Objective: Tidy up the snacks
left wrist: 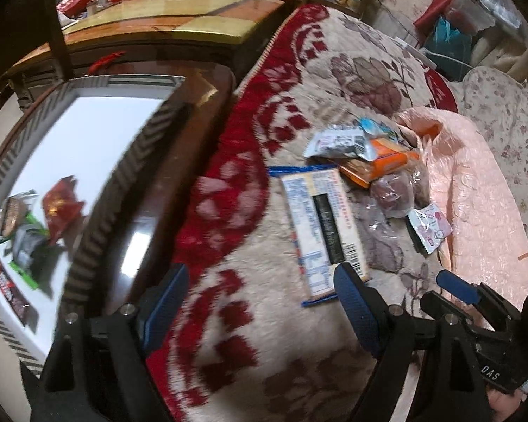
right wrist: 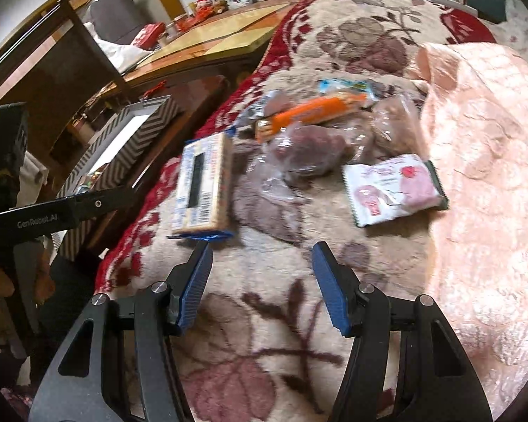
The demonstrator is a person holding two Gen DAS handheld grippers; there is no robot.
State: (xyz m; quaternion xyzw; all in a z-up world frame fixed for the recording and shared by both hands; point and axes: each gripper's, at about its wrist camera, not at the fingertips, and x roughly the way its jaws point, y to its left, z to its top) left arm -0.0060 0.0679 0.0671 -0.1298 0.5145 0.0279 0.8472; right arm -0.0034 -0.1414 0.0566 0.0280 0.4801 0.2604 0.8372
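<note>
We see a pile of snacks on the soft flowery blanket [right wrist: 264, 316]. Our left gripper [left wrist: 257, 302] is spread wide with nothing in it. Our right gripper [right wrist: 260, 281] is about half apart and empty too.

From the right claw, the long cracker pack [right wrist: 202, 186] lies at 11 o'clock, close by. The pink and white packet [right wrist: 394, 190] lies at 1 o'clock. The orange pack [right wrist: 309, 112] and clear bags of purple treats [right wrist: 306, 151] sit at 12 o'clock, farther off.

We think the cracker pack is light and stiff, but the crackers inside may break. We should pinch it gently across its narrow sides. The little packets look thin, crinkly and slippery, so we should grab them by the middle.

The striped box [left wrist: 88, 161] waits at 10 o'clock from the left claw, with a few snacks already in it. Its tall wall and the dark table edge [left wrist: 179, 161] stand between, so we must lift over them. The blanket near us is open.
</note>
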